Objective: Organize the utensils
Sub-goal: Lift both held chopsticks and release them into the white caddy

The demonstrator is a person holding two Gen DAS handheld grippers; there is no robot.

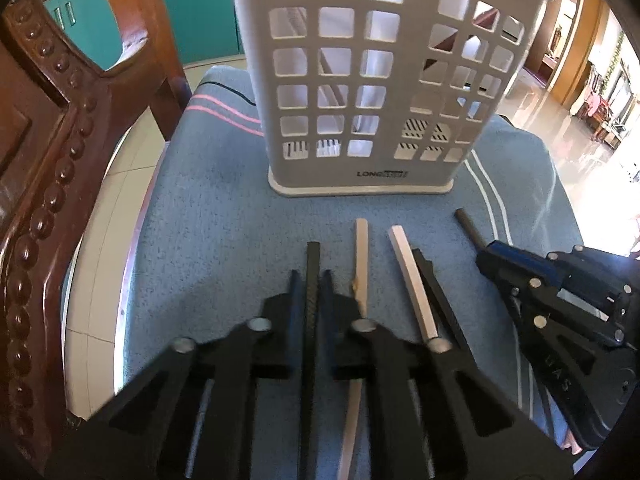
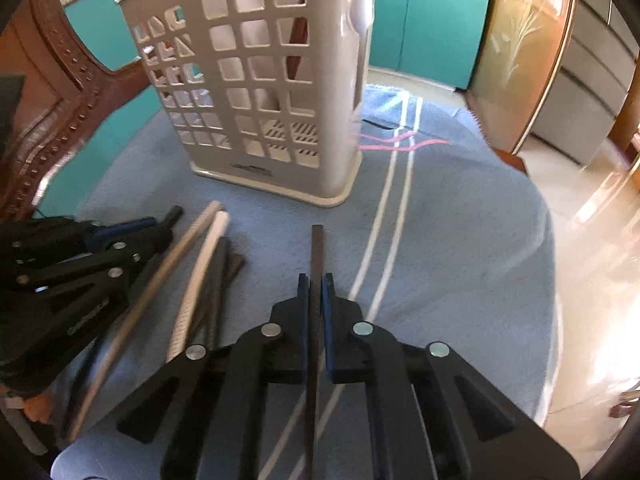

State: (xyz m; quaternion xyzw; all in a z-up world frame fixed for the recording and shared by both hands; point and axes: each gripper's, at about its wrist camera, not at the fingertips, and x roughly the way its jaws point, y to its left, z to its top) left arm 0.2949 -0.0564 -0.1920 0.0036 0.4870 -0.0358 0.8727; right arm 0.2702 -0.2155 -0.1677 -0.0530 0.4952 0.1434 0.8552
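A grey perforated utensil holder (image 1: 360, 80) (image 2: 260, 92) stands upright on a blue towel (image 1: 208, 232) (image 2: 460, 240). Several chopsticks lie in front of it. My left gripper (image 1: 312, 278) is shut on a black chopstick (image 1: 313, 256) that sticks out past its fingertips. A pale chopstick (image 1: 362, 248), a grey one (image 1: 408, 268) and a black one (image 1: 430, 276) lie just to its right. My right gripper (image 2: 315, 282) (image 1: 486, 258) is shut on a dark chopstick (image 2: 317, 248) (image 1: 470, 226) of its own. The left gripper (image 2: 156, 226) shows at the left of the right wrist view.
A carved wooden chair back (image 1: 48, 160) rises close on the left of the towel. Loose pale and dark chopsticks (image 2: 192, 264) lie between the two grippers. Teal cabinets (image 2: 432, 20) and shiny floor tiles (image 2: 592, 240) lie beyond the towel's edge.
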